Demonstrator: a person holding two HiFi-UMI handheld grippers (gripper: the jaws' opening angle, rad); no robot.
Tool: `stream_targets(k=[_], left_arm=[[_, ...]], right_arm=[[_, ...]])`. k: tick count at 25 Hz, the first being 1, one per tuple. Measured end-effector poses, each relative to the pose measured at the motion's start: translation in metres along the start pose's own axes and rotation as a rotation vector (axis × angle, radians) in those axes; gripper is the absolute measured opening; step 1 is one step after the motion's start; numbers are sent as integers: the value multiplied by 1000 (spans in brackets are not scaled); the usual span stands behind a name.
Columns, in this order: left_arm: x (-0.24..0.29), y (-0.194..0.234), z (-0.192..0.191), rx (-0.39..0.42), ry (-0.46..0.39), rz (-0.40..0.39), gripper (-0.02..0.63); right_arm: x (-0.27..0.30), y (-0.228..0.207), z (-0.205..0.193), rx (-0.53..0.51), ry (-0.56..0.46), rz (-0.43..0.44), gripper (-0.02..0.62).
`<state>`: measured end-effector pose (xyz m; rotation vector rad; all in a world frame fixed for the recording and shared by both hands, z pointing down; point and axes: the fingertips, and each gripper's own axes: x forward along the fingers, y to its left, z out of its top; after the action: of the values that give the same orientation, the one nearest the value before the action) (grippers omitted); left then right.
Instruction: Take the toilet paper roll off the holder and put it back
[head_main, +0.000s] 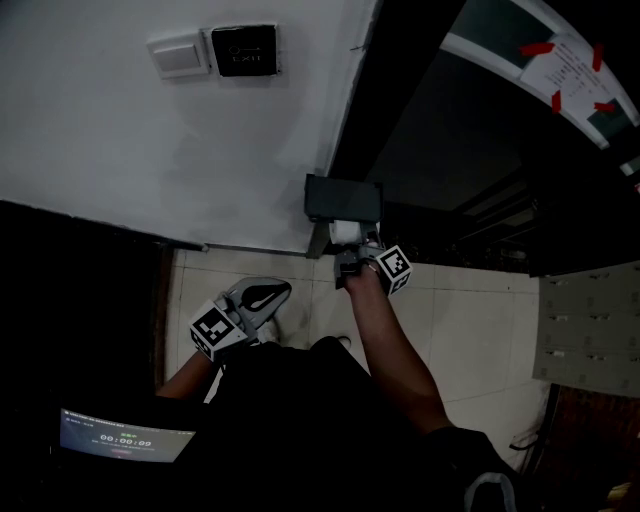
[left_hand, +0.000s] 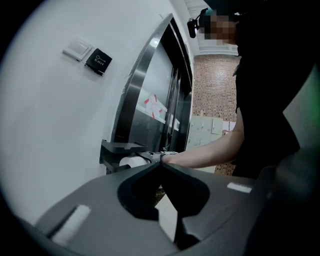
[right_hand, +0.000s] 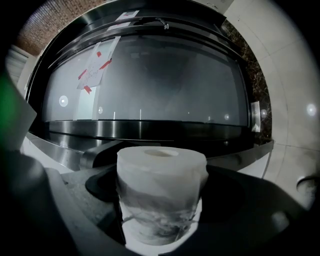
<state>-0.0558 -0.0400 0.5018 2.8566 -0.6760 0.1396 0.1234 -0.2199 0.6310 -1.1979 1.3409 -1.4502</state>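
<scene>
A dark holder (head_main: 343, 197) is fixed low on the white wall beside a metal door frame. The white toilet paper roll (head_main: 347, 232) sits just under it, and shows again in the left gripper view as the roll (left_hand: 132, 161) below the holder (left_hand: 119, 148). My right gripper (head_main: 358, 262) reaches up to the roll. In the right gripper view the roll (right_hand: 161, 200) stands upright between the jaws of my right gripper (right_hand: 162, 176), its sides pressed by them. My left gripper (head_main: 256, 303) hangs lower left, away from the holder, with my left gripper's (left_hand: 161, 165) jaw tips together and nothing in them.
A white switch (head_main: 179, 55) and a black exit button (head_main: 244, 49) are on the wall above. A curved metal door frame (right_hand: 150, 130) carries a paper taped with red strips (head_main: 565, 68). A lit screen (head_main: 120, 437) is at the lower left, grey lockers (head_main: 590, 320) at the right.
</scene>
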Motion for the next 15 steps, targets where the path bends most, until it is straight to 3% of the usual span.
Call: stream_targets(k=[6,15], left_arm=[[-2,3,2,-5,2,2,5],[-9,6,1,-4,-3,6,5]], right_arm=[[-3,4,-14,-6,-76,31,457],[1,4,-39,2,-49,36,457]])
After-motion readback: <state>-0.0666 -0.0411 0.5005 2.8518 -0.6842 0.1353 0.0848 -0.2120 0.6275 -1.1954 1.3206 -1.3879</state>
